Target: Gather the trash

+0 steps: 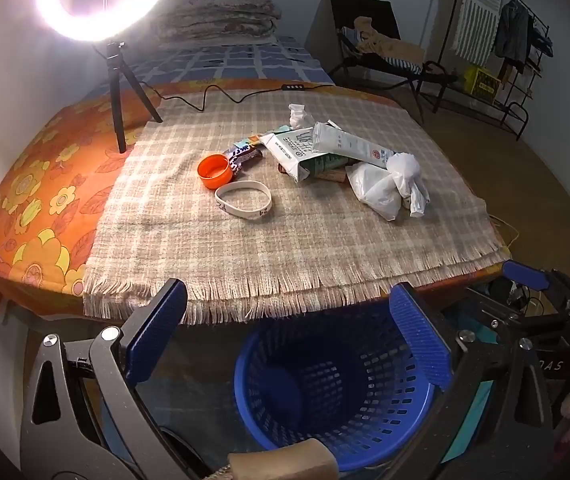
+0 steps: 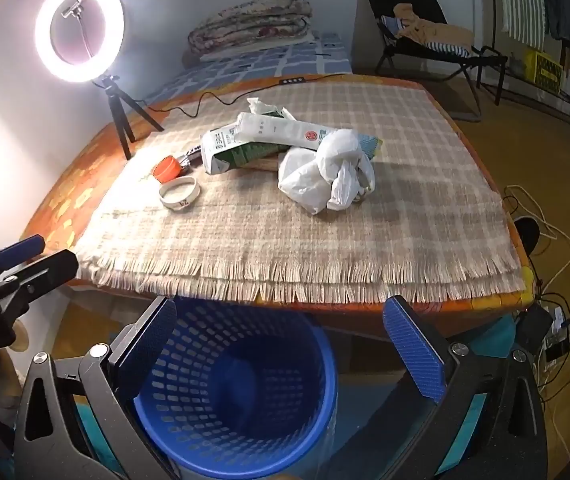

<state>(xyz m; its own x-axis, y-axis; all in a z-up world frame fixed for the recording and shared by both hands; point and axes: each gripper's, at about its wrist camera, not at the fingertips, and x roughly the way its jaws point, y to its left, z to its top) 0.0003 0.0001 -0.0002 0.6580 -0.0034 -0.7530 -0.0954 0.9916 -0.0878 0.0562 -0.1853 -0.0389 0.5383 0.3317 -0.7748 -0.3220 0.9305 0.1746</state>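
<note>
A pile of trash lies mid-table on a plaid cloth: a knotted white plastic bag, a green-white carton, a white wrapper, an orange cap, a white wristband and a crumpled tissue. A blue mesh basket stands on the floor below the table's near edge. My left gripper and right gripper are both open and empty above the basket.
A ring light on a tripod stands at the table's far left, with its cable across the back edge. A bed, a folding chair and a clothes rack stand behind. Cables and a power strip lie on the floor at right.
</note>
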